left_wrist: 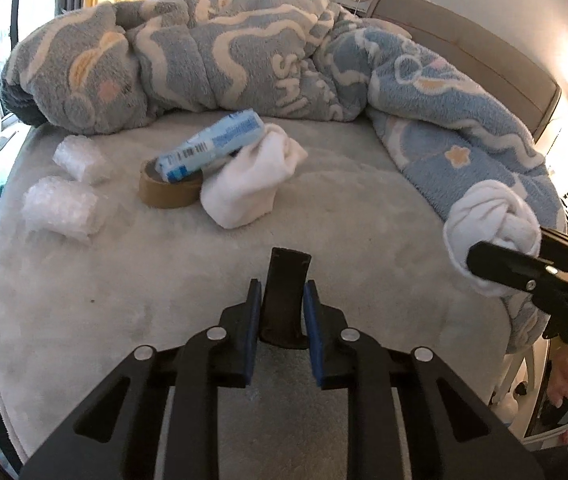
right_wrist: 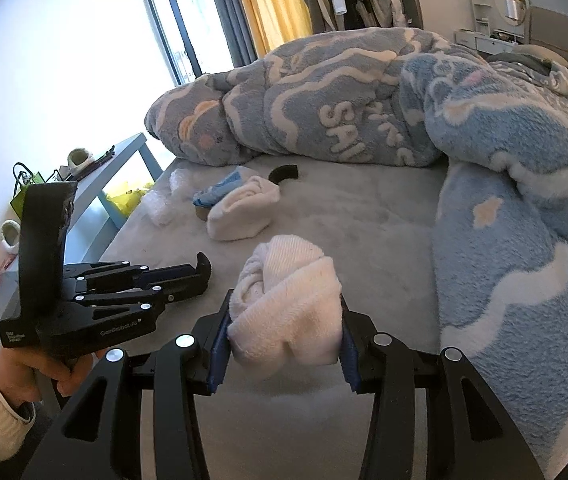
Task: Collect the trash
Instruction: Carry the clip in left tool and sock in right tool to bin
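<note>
My left gripper (left_wrist: pixel 284 286) is shut on a dark curved strip (left_wrist: pixel 288 268), which stands up between its blue pads just above the grey bed sheet (left_wrist: pixel 164 300). The right wrist view shows this gripper (right_wrist: pixel 200 276) from the side, low at the left. My right gripper (right_wrist: pixel 286 300) is shut on a rolled white sock (right_wrist: pixel 288 276) held over the sheet. In the left wrist view that sock (left_wrist: pixel 492 220) hangs at the right. Farther back lie a brown tape roll (left_wrist: pixel 170 192), a blue wrapped packet (left_wrist: pixel 212 144), a second white sock roll (left_wrist: pixel 248 188) and two bubble-wrap wads (left_wrist: pixel 60 208).
A bunched blue and cream fleece blanket (left_wrist: pixel 204 52) fills the back and right side of the bed. Another black curved piece (right_wrist: pixel 284 173) lies near the blanket. A blue side shelf (right_wrist: pixel 124 168) with bags stands left of the bed, below a window.
</note>
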Demonstrator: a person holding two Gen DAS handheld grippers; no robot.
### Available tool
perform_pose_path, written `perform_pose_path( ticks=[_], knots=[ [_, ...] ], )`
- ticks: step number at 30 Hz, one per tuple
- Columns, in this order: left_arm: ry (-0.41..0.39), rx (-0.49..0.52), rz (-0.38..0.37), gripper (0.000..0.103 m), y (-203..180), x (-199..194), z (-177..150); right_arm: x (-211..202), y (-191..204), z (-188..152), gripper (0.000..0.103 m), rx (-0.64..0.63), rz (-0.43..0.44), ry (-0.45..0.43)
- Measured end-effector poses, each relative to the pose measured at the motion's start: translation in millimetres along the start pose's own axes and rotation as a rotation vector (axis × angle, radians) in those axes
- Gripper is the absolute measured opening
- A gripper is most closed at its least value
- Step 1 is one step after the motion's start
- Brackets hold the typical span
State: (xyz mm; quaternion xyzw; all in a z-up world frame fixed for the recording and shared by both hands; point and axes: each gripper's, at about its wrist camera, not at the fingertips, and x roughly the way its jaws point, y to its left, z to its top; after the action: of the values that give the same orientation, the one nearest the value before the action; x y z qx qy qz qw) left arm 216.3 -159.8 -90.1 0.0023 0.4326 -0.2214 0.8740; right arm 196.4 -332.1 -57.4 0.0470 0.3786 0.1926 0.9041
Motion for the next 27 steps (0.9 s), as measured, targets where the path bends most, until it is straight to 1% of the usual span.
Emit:
perform_pose_path(
  ticks=[5, 10, 13, 16, 21, 27],
  knots=[
    [-0.032, -0.014, 0.001, 0.023, 11, -15, 1, 7, 14, 8, 0.046, -0.013, 0.011, 0.001],
    [-0.044, -0.013, 0.017, 0.023, 24, -25, -1, 14, 33, 19, 0.046, -0.027, 0.030, -0.007],
    [-0.056, -0.033, 0.028, 0.023, 37, -34, -3, 19, 43, 24, 0.046, -0.037, 0.039, -0.008],
    [-0.075, -0.070, 0.032, 0.023, 54, -46, -3, 26, 56, 30, 0.046, -0.046, 0.046, -0.006],
    [-0.098, -0.100, 0.056, 0.023, 79, -65, -6, 40, 81, 39, 0.046, -0.062, 0.064, -0.005],
    [-0.101, -0.130, 0.081, 0.023, 114, -84, -15, 56, 112, 51, 0.046, -0.073, 0.097, -0.010]
  ],
)
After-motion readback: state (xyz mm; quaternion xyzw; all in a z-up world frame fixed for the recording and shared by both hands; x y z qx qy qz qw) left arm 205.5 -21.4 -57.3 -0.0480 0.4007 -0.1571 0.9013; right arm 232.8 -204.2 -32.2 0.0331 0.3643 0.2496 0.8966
